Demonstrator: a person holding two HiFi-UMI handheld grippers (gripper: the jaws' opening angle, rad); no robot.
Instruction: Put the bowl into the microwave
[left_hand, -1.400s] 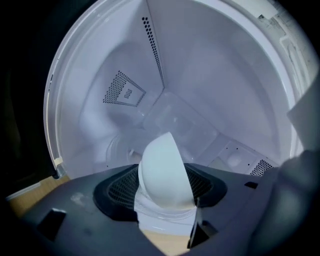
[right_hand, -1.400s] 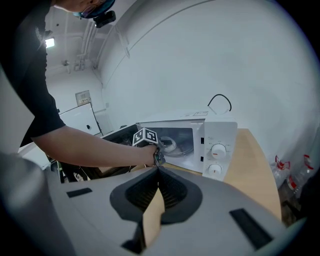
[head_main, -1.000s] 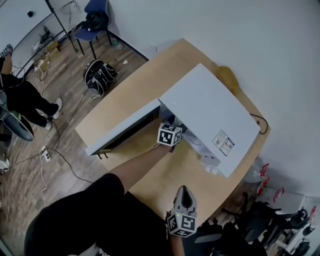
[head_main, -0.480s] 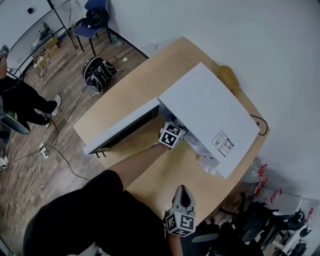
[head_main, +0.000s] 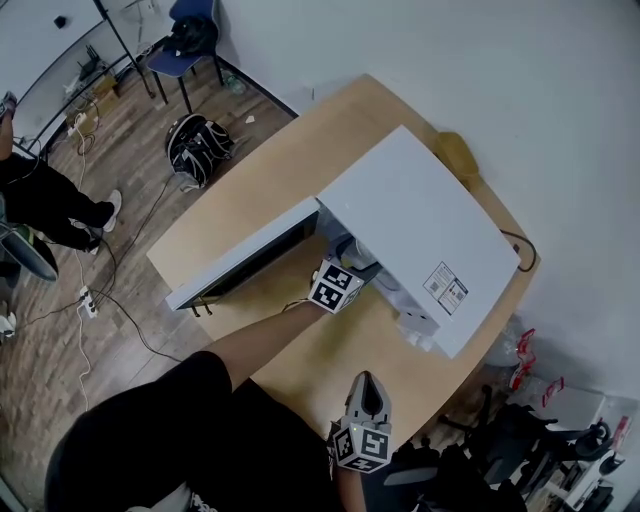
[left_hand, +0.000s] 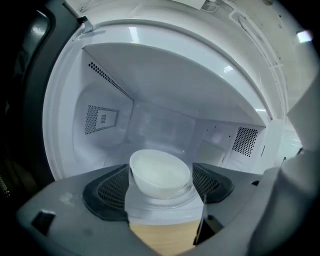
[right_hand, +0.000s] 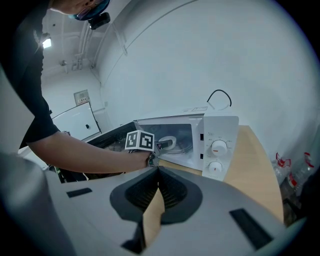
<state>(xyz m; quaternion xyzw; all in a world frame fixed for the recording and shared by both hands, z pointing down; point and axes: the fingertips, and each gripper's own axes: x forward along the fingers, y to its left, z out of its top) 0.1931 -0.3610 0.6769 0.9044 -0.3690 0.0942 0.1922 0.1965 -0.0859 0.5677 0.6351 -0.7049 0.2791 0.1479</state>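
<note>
The white bowl (left_hand: 159, 167) sits upright on the glass turntable (left_hand: 165, 200) inside the white microwave (head_main: 415, 235), whose door (head_main: 245, 255) hangs open to the left. My left gripper (left_hand: 161, 176) is at the oven's mouth. Its jaws have just been opening and now stand wide, one pad (left_hand: 107, 192) on each side of the bowl and clear of it. In the head view its marker cube (head_main: 335, 287) shows at the opening. My right gripper (right_hand: 157, 172) hangs back near the table's front edge with its jaws shut on nothing, facing the microwave (right_hand: 200, 145).
The wooden table (head_main: 260, 190) carries the microwave, with its control dials (right_hand: 218, 147) on the right of the opening. A black backpack (head_main: 200, 150), a blue chair (head_main: 190, 40) and cables lie on the floor at left. A person's legs (head_main: 40, 195) are at far left.
The left gripper's cube has rolled and drawn back a little from the microwave opening toward me. The right gripper has not moved.
</note>
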